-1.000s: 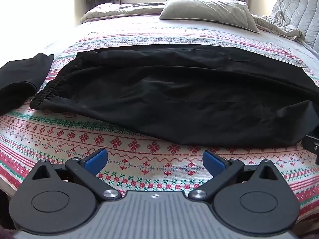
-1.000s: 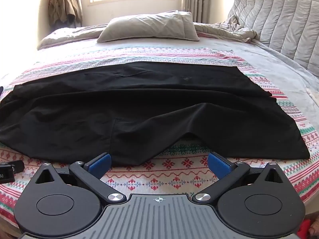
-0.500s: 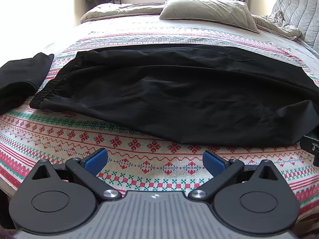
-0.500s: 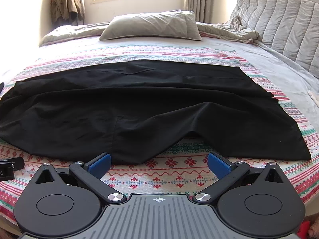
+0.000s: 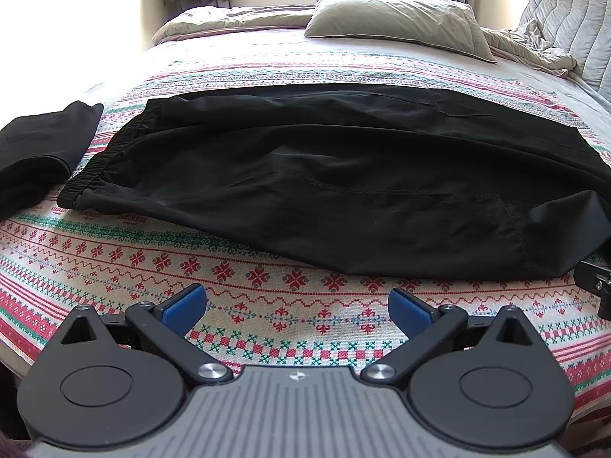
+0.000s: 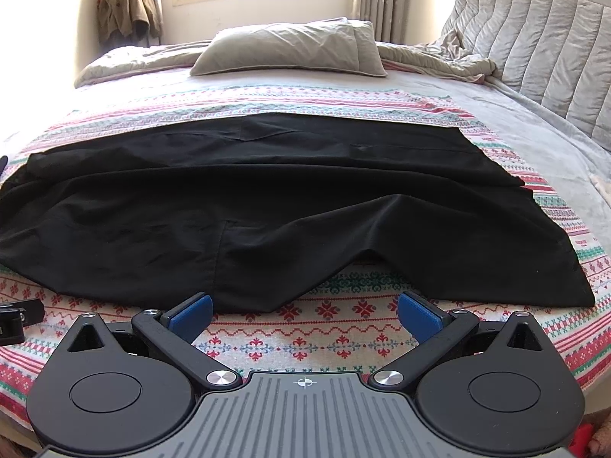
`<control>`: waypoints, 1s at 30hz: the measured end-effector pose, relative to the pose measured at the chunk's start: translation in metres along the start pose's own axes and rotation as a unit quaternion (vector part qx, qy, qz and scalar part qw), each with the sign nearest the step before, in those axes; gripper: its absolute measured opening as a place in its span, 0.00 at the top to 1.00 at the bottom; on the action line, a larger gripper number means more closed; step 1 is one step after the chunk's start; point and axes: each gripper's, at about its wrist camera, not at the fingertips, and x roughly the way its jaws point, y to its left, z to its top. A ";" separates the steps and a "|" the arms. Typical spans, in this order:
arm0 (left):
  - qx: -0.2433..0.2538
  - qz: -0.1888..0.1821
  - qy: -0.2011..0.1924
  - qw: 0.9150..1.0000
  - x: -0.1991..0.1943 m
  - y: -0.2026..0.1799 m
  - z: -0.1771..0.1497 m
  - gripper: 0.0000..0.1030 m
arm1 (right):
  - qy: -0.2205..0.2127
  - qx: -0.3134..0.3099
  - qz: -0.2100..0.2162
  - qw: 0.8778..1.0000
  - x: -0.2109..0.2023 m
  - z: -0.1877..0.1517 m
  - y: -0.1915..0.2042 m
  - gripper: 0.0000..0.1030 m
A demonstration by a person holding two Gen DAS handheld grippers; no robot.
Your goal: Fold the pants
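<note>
Black pants (image 5: 343,179) lie spread sideways across the patterned bedspread (image 5: 267,305), folded lengthwise, elastic waistband at the left (image 5: 95,160). In the right wrist view the pants (image 6: 267,198) show the leg ends at the right (image 6: 534,248), with a peaked fold in the near edge. My left gripper (image 5: 298,305) is open and empty, just short of the pants' near edge. My right gripper (image 6: 303,311) is open and empty, its left blue pad close to the near hem.
A folded black garment (image 5: 34,152) lies at the left of the bed. A grey pillow (image 6: 290,47) and rumpled duvet (image 6: 439,57) lie at the far side. A quilted headboard (image 6: 534,42) stands at the right. A jacket (image 6: 126,7) hangs on the far wall.
Both grippers have tilted up and drawn back slightly; the pants sit a little farther from the fingers. The pants themselves have not moved.
</note>
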 end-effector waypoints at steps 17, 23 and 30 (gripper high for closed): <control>-0.003 0.001 0.000 1.000 -0.003 0.001 -0.001 0.00 | 0.002 -0.003 -0.003 1.000 0.000 0.000 0.001 0.00; -0.004 0.001 -0.001 1.000 -0.002 0.001 -0.001 0.00 | 0.002 -0.003 -0.003 1.000 0.001 0.000 0.001 0.00; -0.003 0.002 -0.001 1.000 -0.003 0.001 -0.001 0.00 | 0.002 -0.003 -0.005 1.000 0.001 0.000 0.000 0.00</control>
